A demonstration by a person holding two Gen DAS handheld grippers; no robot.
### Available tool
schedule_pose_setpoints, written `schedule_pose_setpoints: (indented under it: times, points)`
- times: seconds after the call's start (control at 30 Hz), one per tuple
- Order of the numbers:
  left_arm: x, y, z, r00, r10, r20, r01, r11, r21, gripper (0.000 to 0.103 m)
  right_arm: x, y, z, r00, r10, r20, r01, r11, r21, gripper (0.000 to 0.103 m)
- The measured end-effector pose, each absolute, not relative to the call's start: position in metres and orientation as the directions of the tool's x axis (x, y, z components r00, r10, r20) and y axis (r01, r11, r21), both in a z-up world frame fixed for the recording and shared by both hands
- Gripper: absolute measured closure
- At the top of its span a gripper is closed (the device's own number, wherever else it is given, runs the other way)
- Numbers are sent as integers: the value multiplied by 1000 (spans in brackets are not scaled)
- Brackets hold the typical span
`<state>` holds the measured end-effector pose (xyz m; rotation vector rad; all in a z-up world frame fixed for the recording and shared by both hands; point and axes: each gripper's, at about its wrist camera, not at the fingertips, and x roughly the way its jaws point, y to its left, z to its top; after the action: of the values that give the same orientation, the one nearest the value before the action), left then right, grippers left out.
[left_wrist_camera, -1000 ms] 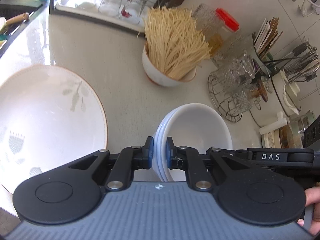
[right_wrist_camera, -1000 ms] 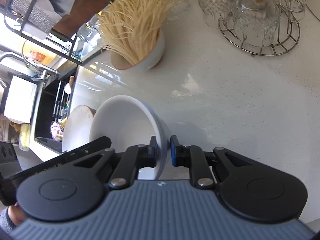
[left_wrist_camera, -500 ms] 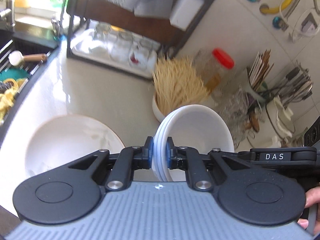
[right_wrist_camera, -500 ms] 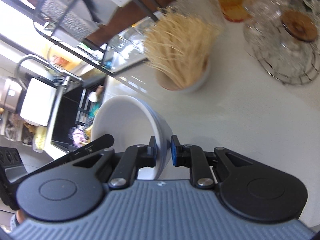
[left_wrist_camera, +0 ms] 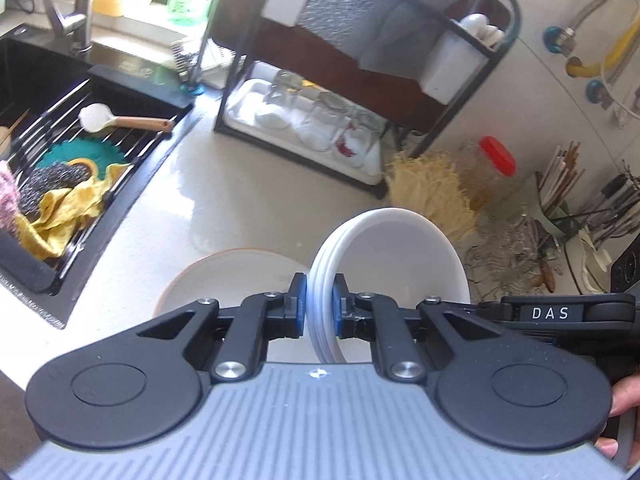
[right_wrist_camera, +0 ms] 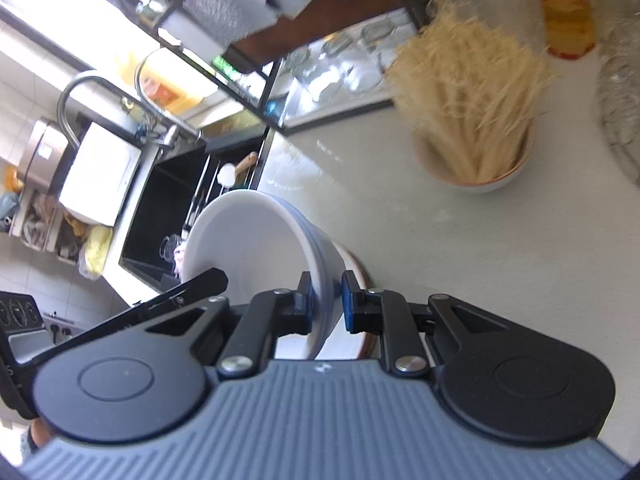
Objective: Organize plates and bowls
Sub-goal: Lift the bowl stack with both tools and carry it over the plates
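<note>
Mid-carry: both grippers, left (left_wrist_camera: 320, 300) and right (right_wrist_camera: 326, 300), clamp fingers on bowl stack (left_wrist_camera: 392, 256) rim, above plate (left_wrist_camera: 240, 276). Next: lower level, release together.

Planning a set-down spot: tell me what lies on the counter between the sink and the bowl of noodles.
In the left wrist view the counter between the sink and the bowl of noodles is bare; the dish rack stands behind it, the large plate nearer.

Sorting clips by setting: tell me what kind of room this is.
A home kitchen, most likely: a black sink with a faucet set into the counter, a dish rack holding glass jars, and utensil holders by the wall.
</note>
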<state>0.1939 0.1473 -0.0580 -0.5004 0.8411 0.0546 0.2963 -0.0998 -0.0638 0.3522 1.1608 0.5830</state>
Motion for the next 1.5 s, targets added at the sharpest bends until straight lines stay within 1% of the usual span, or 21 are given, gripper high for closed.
schedule_pose_setpoints:
  times: [0.13, 0.3, 0.6, 1.0, 1.23, 1.47, 1.5]
  points:
    - [189, 166, -74, 651, -140, -746, -273, 874, -402, 88, 297, -75, -77, 232, 591, -773, -279, 802, 529, 86]
    - [185, 180, -94, 623, -142, -769, -301, 864, -404, 88, 300, -58, -97, 175, 580, -796, -271, 805, 527, 86]
    - [188, 189, -121, 583, -170, -795, -327, 846, -421, 88, 303, -44, -118, 131, 531, -837, -270, 832, 485, 86]
    - [202, 202, -133, 553, -200, -809, -353, 823, -445, 88, 317, -35, -127, 98, 512, -853, -294, 834, 466, 86]
    - [206, 206, -142, 528, -214, -822, -366, 816, -448, 87, 322, -31, -137, 72, 508, -858, -266, 839, 474, 86]
    - [208, 207, -144, 516, -229, -825, -359, 817, -452, 87, 322, -30, -136, 72, 506, -859, -265, 840, 473, 84]
    - [208, 206, -144, 514, -228, -827, -357, 820, -448, 85, 322, -30, -136, 74, 507, -859, -261, 841, 474, 84]
